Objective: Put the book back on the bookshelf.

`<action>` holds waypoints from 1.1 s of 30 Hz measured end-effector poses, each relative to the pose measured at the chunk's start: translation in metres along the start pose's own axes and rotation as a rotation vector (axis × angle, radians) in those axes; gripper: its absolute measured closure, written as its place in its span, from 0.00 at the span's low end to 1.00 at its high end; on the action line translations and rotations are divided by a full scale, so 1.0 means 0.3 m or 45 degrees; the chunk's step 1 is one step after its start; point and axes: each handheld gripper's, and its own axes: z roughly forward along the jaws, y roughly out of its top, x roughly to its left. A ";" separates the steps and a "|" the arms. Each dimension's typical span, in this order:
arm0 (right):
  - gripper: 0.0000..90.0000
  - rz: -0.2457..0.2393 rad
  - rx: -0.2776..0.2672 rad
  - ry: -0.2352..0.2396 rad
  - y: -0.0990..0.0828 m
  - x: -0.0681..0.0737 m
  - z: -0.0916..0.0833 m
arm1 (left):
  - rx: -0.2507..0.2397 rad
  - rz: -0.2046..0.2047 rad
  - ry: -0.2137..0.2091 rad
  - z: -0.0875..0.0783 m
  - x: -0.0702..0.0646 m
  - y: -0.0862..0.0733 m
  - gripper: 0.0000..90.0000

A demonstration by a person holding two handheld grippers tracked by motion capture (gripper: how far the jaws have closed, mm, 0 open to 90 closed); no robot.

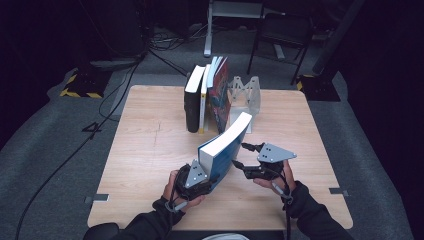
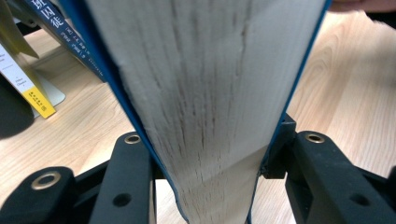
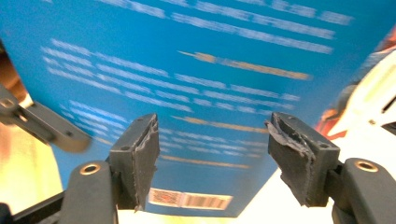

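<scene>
Where the bench (image 1: 150, 150) holds stock: blue book (image 1: 222, 150), tilted, near centre, its near end clamped between the left tool's (image 1: 202, 175) jaws; right tool (image 1: 245, 157), jaws apart and gripping nothing, just right of its cover. Upright books (image 1: 205, 95) and white bookend (image 1: 245, 95) stand far centre.

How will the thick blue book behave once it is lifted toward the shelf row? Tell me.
The blue book is thick, so probably heavy. The left gripper clamps only its lower end, so it may sag or pivot. Its glossy cover might slip; the right gripper stands open beside it.
</scene>
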 end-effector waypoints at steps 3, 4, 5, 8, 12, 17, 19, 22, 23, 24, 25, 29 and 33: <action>0.37 0.012 0.006 -0.025 -0.011 -0.023 -0.010 | 0.014 0.035 -0.079 -0.025 0.033 -0.011 0.65; 0.37 0.024 0.001 -0.019 -0.015 -0.030 -0.013 | 0.017 0.037 -0.106 -0.033 0.043 -0.015 0.66; 0.37 0.024 0.001 -0.023 -0.017 -0.035 -0.015 | 0.021 0.046 -0.139 -0.040 0.054 -0.018 0.66; 0.33 0.035 0.005 -0.003 -0.025 -0.048 -0.013 | 0.038 0.089 -0.210 -0.064 0.081 -0.026 0.66; 0.30 0.028 0.005 0.091 -0.033 -0.049 0.003 | 0.052 0.117 -0.289 -0.094 0.117 -0.041 0.66; 0.30 -0.015 0.026 0.242 -0.040 -0.046 0.048 | 0.061 0.135 -0.351 -0.119 0.148 -0.056 0.66; 0.30 -0.014 0.027 0.273 -0.040 -0.045 0.057 | 0.060 0.137 -0.359 -0.121 0.152 -0.058 0.65; 0.39 -0.030 0.017 0.365 -0.033 -0.033 0.077 | 0.063 0.142 -0.350 -0.124 0.155 -0.058 0.64; 0.39 -0.048 0.024 0.348 -0.030 -0.027 0.079 | 0.064 0.142 -0.342 -0.125 0.156 -0.059 0.64; 0.41 -0.060 0.031 0.338 -0.027 -0.024 0.077 | 0.064 0.133 -0.332 -0.126 0.160 -0.061 0.62; 0.44 -0.055 0.032 0.335 -0.028 -0.026 0.072 | 0.059 0.111 -0.322 -0.129 0.165 -0.065 0.61; 0.57 -0.024 0.021 0.407 -0.041 -0.050 0.037 | 0.038 0.060 -0.306 -0.145 0.199 -0.076 0.57; 0.59 -0.076 0.046 0.429 -0.032 -0.038 0.017 | 0.035 0.063 -0.299 -0.148 0.199 -0.070 0.54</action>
